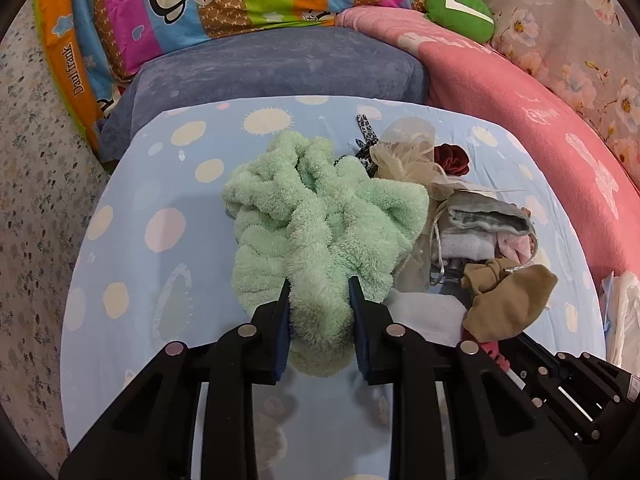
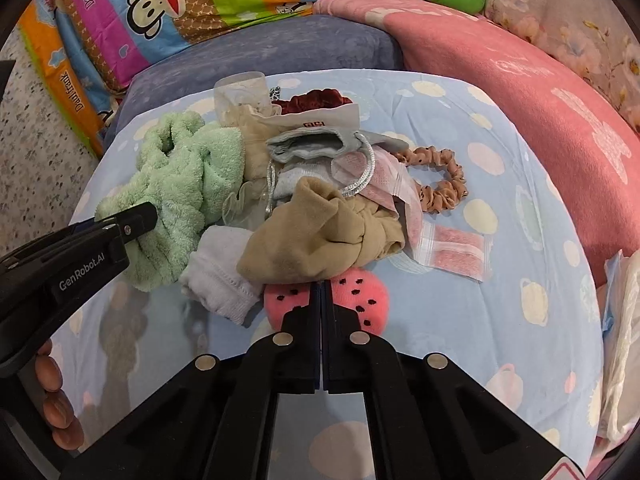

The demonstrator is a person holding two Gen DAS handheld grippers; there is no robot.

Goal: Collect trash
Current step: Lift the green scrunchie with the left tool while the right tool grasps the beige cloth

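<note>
A fluffy mint-green towel (image 1: 320,216) lies on the blue spotted tabletop (image 1: 160,184). My left gripper (image 1: 320,292) is shut on the towel's near end, which fills the gap between the fingers. The towel also shows in the right wrist view (image 2: 180,176), with the left gripper (image 2: 132,220) pressed into it. My right gripper (image 2: 322,288) is shut, its tips at the near edge of a pile, touching a pink dotted plush piece (image 2: 360,296) under a tan cloth (image 2: 320,236). Whether it holds anything is hidden.
The pile holds a grey pouch (image 2: 312,144), white cloth (image 2: 220,280), dark red scrunchie (image 2: 316,102), peach scrunchie (image 2: 440,184) and a zip bag (image 2: 452,252). Pink blanket (image 2: 520,92), blue cushion (image 1: 280,68) and cartoon pillow (image 1: 180,12) ring the table. A plastic bag (image 2: 624,344) lies at the right.
</note>
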